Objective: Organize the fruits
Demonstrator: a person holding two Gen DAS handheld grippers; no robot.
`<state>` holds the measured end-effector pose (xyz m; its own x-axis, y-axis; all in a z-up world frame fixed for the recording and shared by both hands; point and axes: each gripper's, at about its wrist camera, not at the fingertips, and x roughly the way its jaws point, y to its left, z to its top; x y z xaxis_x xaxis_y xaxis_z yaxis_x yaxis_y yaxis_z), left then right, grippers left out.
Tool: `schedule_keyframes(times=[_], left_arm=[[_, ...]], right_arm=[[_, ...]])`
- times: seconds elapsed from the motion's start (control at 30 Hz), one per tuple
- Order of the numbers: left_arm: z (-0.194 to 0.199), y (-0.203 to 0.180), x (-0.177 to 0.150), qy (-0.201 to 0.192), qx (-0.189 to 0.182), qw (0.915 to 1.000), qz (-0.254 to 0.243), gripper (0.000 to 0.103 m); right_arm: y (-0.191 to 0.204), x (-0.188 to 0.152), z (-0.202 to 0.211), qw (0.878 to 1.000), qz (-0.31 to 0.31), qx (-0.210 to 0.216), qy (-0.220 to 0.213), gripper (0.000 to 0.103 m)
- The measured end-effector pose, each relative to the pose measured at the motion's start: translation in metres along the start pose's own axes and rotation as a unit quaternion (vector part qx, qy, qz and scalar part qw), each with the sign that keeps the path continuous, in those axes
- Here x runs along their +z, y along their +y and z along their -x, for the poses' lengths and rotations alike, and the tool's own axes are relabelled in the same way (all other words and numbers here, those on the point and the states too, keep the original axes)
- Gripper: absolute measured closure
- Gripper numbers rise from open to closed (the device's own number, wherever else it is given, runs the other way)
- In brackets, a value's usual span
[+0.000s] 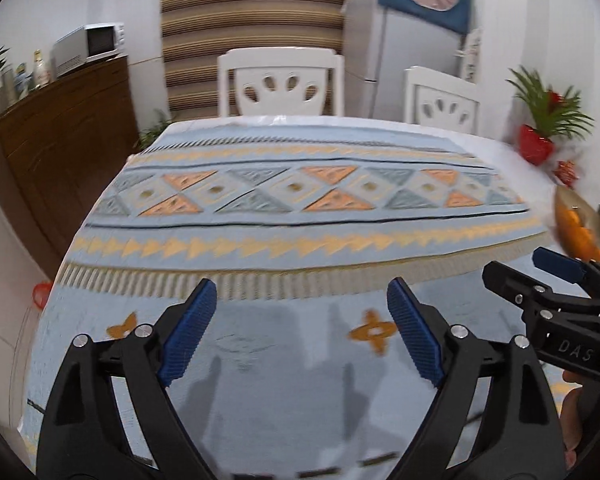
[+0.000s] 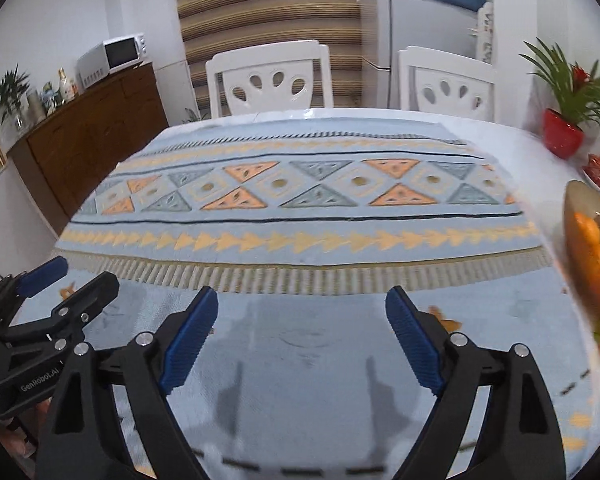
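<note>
My left gripper [image 1: 302,334] is spread wide and empty; my right gripper [image 2: 302,334] likewise, both above the cloth [image 2: 300,220]. The fruits [image 2: 594,248] sit in a bowl [image 2: 576,200] at far right. I should swing right and approach one orange squarely. Sideboard [image 2: 84,140] left, chairs [image 2: 270,80] beyond, plant [image 2: 564,100] right.

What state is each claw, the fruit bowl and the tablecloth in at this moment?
Left claw: open, empty, above the cloth.
Right claw: open, empty, above the cloth.
Fruit bowl: on the table's right edge, holding oranges.
Tablecloth: spread flat, its middle bare.
</note>
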<state>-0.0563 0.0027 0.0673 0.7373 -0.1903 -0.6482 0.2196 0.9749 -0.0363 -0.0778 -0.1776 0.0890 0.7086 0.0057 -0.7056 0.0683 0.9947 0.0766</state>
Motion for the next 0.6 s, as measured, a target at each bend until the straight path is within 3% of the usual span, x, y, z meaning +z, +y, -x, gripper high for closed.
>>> schedule_keyframes(times=[0.23,0.3,0.47,0.6], left_arm=[[-0.023,0.022,-0.011,-0.007,0.022,0.9986,0.047,0.011],[-0.019,0.025,-0.012,-0.022,0.023,0.9980,0.054,0.003],[-0.026,0.040,-0.014,-0.007,-0.013,0.9960,0.088,0.003],[-0.025,0.044,-0.017,-0.011,-0.022,0.9944,0.103,0.003]], right_arm=[[0.014,-0.016,-0.022,0.999,0.037,-0.027,-0.003,0.012],[0.015,-0.019,-0.019,0.999,0.039,-0.029,-0.011,0.010],[0.025,-0.024,-0.017,0.997,0.063,-0.039,-0.016,0.006],[0.029,-0.024,-0.022,0.996,0.072,-0.048,-0.008,0.006]])
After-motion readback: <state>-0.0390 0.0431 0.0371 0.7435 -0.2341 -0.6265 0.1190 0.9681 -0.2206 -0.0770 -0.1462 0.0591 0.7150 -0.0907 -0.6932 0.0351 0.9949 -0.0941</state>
